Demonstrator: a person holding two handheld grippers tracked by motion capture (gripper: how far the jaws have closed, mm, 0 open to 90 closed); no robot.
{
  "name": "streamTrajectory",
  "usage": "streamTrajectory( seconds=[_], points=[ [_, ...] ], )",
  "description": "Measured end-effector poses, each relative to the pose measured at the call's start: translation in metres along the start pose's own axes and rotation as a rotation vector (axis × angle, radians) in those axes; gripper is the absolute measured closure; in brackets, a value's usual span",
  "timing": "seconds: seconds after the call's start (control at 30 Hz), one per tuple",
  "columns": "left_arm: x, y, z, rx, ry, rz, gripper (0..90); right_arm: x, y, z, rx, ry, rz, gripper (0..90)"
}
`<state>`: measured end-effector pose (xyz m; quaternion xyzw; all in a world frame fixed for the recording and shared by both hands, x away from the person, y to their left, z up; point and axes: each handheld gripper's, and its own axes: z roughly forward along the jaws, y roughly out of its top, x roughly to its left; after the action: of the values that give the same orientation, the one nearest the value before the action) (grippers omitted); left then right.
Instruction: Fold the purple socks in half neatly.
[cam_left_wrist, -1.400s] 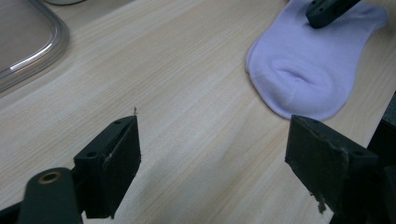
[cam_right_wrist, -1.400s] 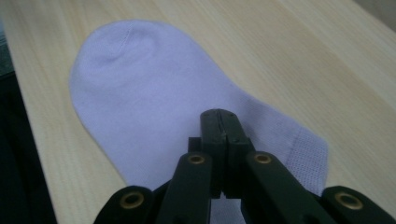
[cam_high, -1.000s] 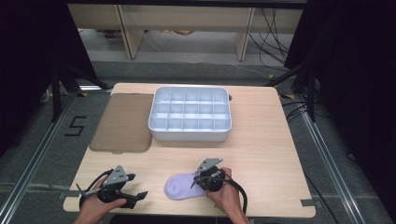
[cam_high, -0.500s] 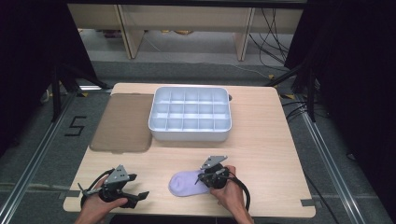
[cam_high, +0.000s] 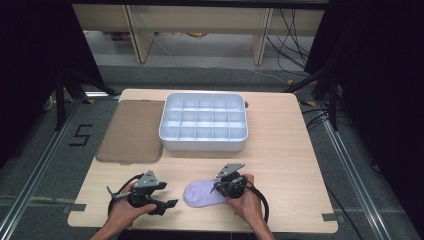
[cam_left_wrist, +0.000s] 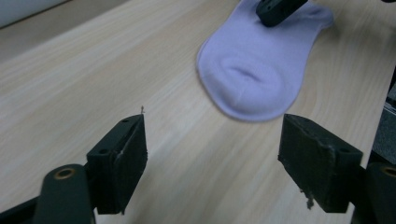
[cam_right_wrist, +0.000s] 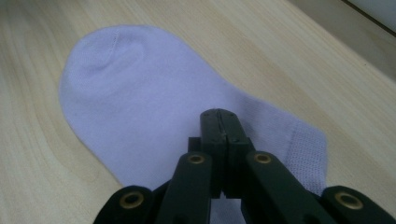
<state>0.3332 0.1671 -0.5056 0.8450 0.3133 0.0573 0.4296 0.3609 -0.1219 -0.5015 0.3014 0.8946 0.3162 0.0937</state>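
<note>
Grey floor (cam_high: 60, 150) with black curtains (cam_high: 30, 60) and pale shelving (cam_high: 200, 20).

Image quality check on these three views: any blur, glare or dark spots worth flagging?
High view: table evenly lit, surroundings nearly black, faint sheen on the white tray.
Left gripper view: sock and wood grain soft, slightly blurred; left gripper jaws sharper.
Right gripper view: sock fairly sharp, weave visible; right gripper black jaws lose detail; no glare.
</note>
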Motion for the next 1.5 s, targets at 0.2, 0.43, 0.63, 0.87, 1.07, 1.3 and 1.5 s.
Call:
streamTrajectory(
  seconds=[0.2,0.43,0.63,0.87,1.07,1.3,1.5],
  points=[
    [-0.005,0.017,0.026,0.015,-0.001,0.017,37.8,0.0,0.0,0.0,0.001,-0.01,0.0,90.0],
    [-0.009,0.022,0.041,0.038,-0.003,0.03,45.8,0.0,0.0,-0.001,0.0,0.004,0.006,90.0],
    [-0.011,0.022,0.047,0.053,0.02,0.053,48.6,0.0,0.0,0.0,-0.002,0.001,0.004,90.0],
    [-0.014,0.021,0.047,0.049,-0.009,0.056,64.7,0.0,0.0,0.0,-0.008,-0.003,-0.011,88.9],
    [-0.013,0.021,0.045,0.032,-0.031,0.064,79.1,0.004,0.002,-0.007,-0.04,0.01,-0.009,88.4],
    [-0.01,0.024,0.037,0.051,-0.043,0.085,80.2,0.023,0.001,-0.011,-0.033,0.053,-0.032,88.5],
    [-0.01,0.024,0.032,0.044,-0.063,0.061,80.1,0.029,0.0,0.001,0.009,0.074,-0.042,89.9]
  ],
)
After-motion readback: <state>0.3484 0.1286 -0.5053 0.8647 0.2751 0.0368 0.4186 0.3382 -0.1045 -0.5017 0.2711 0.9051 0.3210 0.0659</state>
